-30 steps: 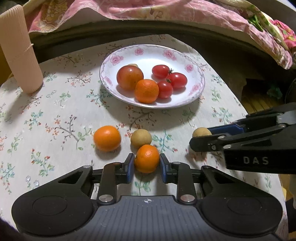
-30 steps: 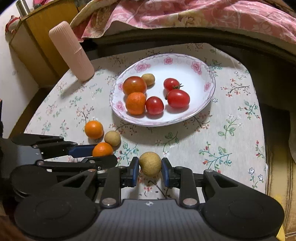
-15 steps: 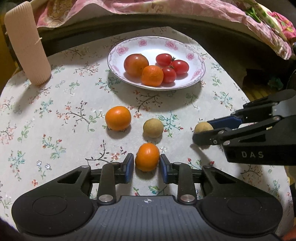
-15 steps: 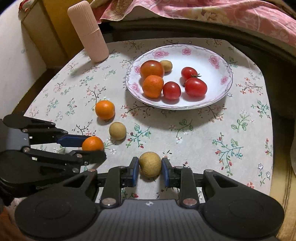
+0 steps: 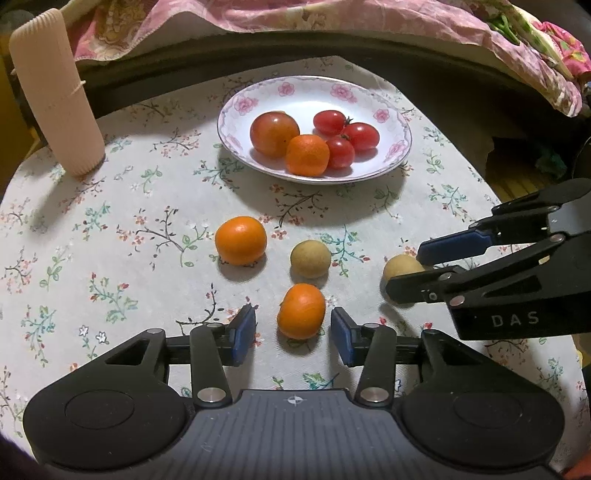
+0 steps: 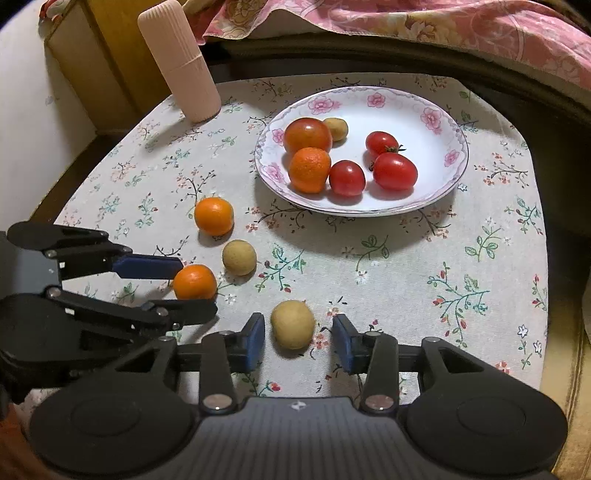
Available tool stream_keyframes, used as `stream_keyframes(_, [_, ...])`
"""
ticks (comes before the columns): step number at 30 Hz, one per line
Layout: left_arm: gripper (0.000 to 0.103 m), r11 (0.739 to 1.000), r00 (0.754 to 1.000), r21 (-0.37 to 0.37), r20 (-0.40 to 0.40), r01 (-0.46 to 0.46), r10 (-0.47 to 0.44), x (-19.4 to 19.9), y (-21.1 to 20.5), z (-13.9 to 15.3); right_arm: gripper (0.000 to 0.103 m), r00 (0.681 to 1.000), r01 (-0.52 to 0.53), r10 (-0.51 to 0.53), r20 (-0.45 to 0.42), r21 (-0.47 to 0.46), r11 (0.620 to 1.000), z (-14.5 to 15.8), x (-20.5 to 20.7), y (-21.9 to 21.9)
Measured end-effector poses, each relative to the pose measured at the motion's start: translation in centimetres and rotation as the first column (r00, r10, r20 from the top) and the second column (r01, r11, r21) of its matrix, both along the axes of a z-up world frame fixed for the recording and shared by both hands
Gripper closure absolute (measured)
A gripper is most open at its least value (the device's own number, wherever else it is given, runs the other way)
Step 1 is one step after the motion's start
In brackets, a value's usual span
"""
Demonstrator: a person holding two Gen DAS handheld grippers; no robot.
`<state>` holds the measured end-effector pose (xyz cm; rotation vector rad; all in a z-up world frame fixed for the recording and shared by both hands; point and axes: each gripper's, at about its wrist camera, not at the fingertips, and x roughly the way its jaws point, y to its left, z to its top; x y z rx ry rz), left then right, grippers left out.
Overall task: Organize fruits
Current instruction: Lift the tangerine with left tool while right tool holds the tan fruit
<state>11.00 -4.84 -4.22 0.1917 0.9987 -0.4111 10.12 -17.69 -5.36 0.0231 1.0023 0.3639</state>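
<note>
A small orange [image 5: 301, 311] rests on the floral cloth between the blue pads of my left gripper [image 5: 293, 334], whose jaws are opening and clear of it on both sides. A tan round fruit [image 6: 292, 324] lies between the pads of my right gripper [image 6: 298, 341], also opening, with gaps either side. Another orange [image 5: 241, 240] and a second tan fruit [image 5: 310, 258] lie just beyond. The flowered plate [image 5: 400, 127] farther back holds a large tomato, an orange, three small red tomatoes and, in the right wrist view, a tan fruit [image 6: 335, 129].
A ribbed pink cylinder [image 5: 55, 99] stands at the back left of the table. A pink flowered blanket [image 5: 332, 22] lies on the dark edge behind the plate. The table's rim drops off at the right [image 6: 554, 280], and a yellow cabinet [image 6: 107, 66] stands at the far left.
Both grippers have let go: the left's pads have parted from the small orange and the right's from the tan fruit. Both fruits now sit on the cloth.
</note>
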Motion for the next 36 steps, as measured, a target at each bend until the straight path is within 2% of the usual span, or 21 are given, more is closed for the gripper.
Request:
stream_keyframes(16, [0.046, 0.999, 1.0, 0.033, 0.009, 0.014, -0.014, 0.3, -0.4, -0.5, 0.061, 0.999, -0.034, 0.034, 0.016, -0.028, 0.999, 0.1, -0.4, 0.7])
stream_keyframes(19, [0.046, 0.999, 1.0, 0.037, 0.013, 0.015, -0.016, 0.2, -0.5, -0.5, 0.065, 0.999, -0.043, 0.043, 0.018, -0.029, 0.999, 0.1, -0.4, 0.8])
stream_keyframes(23, [0.051, 0.999, 1.0, 0.038, 0.015, 0.022, -0.023, 0.2, -0.6, -0.5, 0.069, 0.999, -0.044, 0.044, 0.008, -0.017, 0.999, 0.0, -0.4, 0.9])
stream_keyframes(25, [0.058, 0.999, 0.999, 0.042, 0.017, 0.033, -0.034, 0.1, -0.8, -0.4, 0.072, 0.999, -0.049, 0.049, 0.008, -0.016, 0.999, 0.0, -0.4, 1.0])
stream_keyframes(27, [0.06, 0.998, 0.999, 0.049, 0.021, 0.044, -0.045, -0.1, -0.9, -0.4, 0.075, 0.998, -0.056, 0.056, 0.007, -0.014, 0.998, 0.0, -0.5, 1.1])
stream_keyframes(36, [0.06, 0.998, 0.999, 0.048, 0.02, 0.041, -0.042, -0.1, -1.0, -0.5, 0.075, 0.998, -0.061, 0.061, 0.012, -0.013, 0.998, -0.1, -0.4, 1.2])
